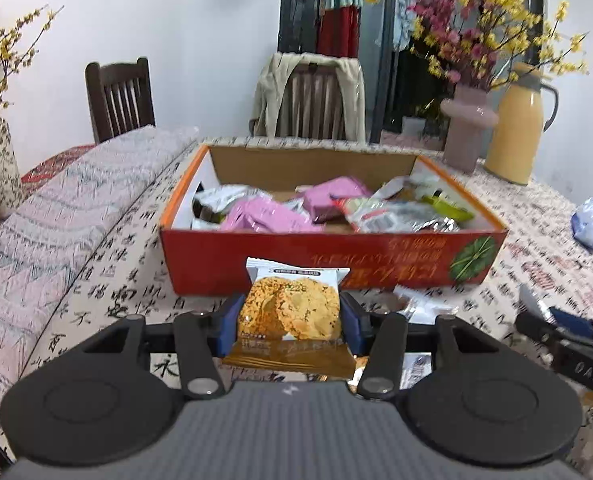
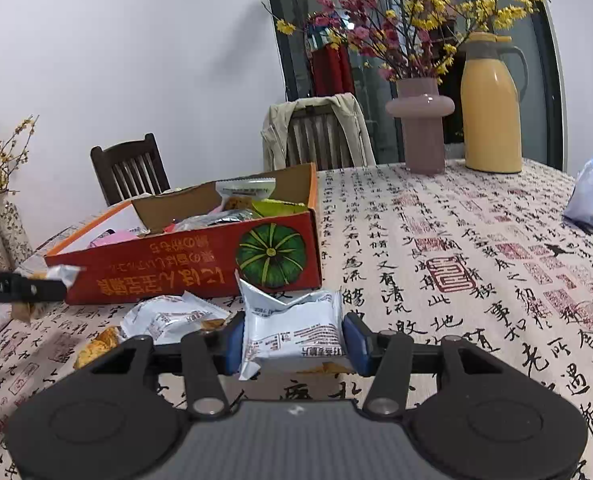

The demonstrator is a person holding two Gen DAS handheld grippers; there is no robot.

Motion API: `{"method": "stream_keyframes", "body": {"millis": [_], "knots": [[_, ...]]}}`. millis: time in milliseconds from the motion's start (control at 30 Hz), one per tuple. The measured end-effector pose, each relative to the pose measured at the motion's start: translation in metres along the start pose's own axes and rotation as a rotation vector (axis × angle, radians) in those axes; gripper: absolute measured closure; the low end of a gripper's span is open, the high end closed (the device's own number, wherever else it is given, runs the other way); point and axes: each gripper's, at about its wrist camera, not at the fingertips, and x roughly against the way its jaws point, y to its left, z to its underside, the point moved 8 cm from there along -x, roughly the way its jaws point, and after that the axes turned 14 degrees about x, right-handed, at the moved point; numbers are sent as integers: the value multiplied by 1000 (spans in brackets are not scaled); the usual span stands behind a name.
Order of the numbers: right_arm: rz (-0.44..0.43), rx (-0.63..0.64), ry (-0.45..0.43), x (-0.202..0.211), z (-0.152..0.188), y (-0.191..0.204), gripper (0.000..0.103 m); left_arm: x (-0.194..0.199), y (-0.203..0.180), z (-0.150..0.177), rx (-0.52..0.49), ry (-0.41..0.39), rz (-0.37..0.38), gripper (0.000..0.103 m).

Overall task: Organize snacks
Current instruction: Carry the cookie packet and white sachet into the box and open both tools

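1. You are in the carrying step. Your left gripper (image 1: 290, 322) is clenched on a cookie packet (image 1: 290, 312), the one with the golden cookies printed on its front. The blue pads press on both side edges of it and it stands upright between them, above the tablecloth (image 1: 96, 280).

2. The red box (image 1: 328, 258) is directly in front of this packet, a little farther away. Its near wall is just behind the top edge of the packet. Inside the box there are already many snacks: pink packets (image 1: 264, 216) on the left side and silver ones on the right.

3. Your right gripper (image 2: 292, 338) is also grasping something: a white packet (image 2: 292, 328), shown from its printed back side, squeezed between the pads. In this view the red box is to the far left of it, and the pumpkin picture on the box's near wall is just behind the packet.

4. Some loose packets (image 2: 168, 316) lie on the cloth to the left of the right gripper, close to the box wall. I judge that these wait for later.

5. For the next move, I think you need to bring the left packet higher than the near wall of the box, then forward over the open inside, and release only there. There seems to be room near the middle of the box.

6. Take care that the bottom edge of the packet does not catch on the wall. The right packet, in my judgement, can follow afterwards.
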Motion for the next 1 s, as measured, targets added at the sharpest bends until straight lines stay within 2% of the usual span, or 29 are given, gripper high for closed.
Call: {"method": "stream_keyframes", "body": {"millis": [267,567,800,1000], "knots": [[7,21,-31,8,-7,5,53,12,-7,-16,7,-55,35,51],[-24,80,-132,16,-53,27,53,13,-14,-43,22,-110,40,51],[-14,100,-183,-6,-93,29,53,1,-14,-74,52,-153,15,51],[-10,106,-182,-33,-121,30,53,-18,-7,-98,82,-177,-25,51]]}}
